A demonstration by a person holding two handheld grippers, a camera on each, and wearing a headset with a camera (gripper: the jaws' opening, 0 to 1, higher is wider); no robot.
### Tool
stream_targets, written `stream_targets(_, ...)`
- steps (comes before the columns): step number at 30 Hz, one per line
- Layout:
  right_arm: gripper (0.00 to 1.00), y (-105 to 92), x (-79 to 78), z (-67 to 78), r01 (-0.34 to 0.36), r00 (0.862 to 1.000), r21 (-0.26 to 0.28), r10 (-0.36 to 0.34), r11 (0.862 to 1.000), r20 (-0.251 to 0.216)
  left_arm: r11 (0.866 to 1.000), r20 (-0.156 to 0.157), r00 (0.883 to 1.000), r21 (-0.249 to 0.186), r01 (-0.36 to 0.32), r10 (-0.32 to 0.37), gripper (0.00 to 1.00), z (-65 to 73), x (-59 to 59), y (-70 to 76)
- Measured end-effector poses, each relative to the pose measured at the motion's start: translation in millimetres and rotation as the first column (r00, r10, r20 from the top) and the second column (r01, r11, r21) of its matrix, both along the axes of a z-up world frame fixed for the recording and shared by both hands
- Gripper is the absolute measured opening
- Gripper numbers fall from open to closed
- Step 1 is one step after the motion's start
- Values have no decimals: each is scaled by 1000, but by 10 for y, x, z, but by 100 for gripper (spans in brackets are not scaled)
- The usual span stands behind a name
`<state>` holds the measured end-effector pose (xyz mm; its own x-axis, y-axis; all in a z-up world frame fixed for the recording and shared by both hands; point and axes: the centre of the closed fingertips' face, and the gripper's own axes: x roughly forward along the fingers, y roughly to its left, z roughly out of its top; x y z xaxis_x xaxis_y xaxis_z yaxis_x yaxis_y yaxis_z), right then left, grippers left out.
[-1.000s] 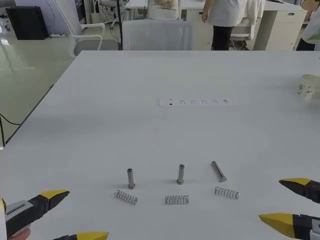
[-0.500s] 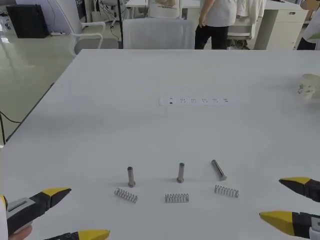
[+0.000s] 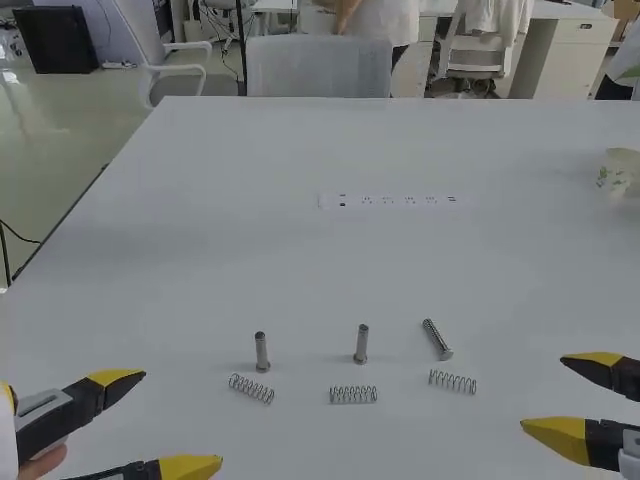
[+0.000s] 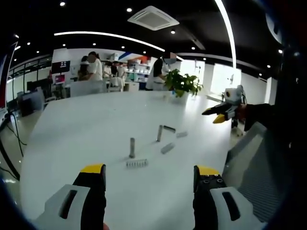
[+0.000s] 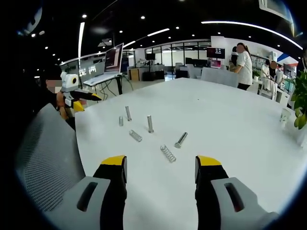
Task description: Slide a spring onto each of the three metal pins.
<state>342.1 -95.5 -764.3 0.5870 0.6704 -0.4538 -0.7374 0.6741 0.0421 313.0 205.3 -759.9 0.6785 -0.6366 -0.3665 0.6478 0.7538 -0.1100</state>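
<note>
**White table, wide open, with pins and springs in a row near the front edge**

The white table (image 3: 200, 230) has plenty of bare room. Its far edge runs along the back by a chair (image 3: 318, 66), and its left edge slants away toward the floor. A power strip (image 3: 388, 201) lies flat near the middle, well apart from the work.

Near the front stand the left pin (image 3: 261, 352) and the middle pin (image 3: 361, 344), both upright. The right pin (image 3: 437, 340) lies on its side. Just in front of each lies its own coil, none on a pin: the left spring (image 3: 251, 389), the middle spring (image 3: 353, 395) and the right spring (image 3: 452, 381).

Since a second ago the pins and springs have not moved. A person (image 3: 375, 20) behind the chair has walked across to the left.

The left gripper (image 3: 178, 420) sits low at the front left corner, pointing inward toward the row, with its jaws apart and nothing between them. The right gripper (image 3: 545, 395) sits low at the front right, pointing left. Its jaws are also spread and empty. Both are clear of the pins, one on each side of the row.
</note>
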Motion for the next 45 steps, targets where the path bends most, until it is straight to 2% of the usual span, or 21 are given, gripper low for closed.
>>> stream_targets(16,53,27,223,92,3,1000,-23,-3,1000,21,1000,15,1000,-3,7,-7,70,40,-39,-55)
stream_targets(27,50,156,540,123,1,999,-61,1,998,33,1000,18,1000,-7,11,-11,70,46,-51,-70)
stream_targets(37,47,323,771,38,-1,1000,-93,2,996,10,1000,16,1000,-9,15,-15,70,51,-56,-88)
stream_targets(41,46,383,870,-32,-2,1000,-128,1,992,-8,1000,16,1000,-10,14,-14,70,53,-60,-88)
stream_targets(45,45,451,965,-79,-1,1000,-141,-2,990,-21,1000,16,1000,-11,13,-13,70,55,-59,-85)
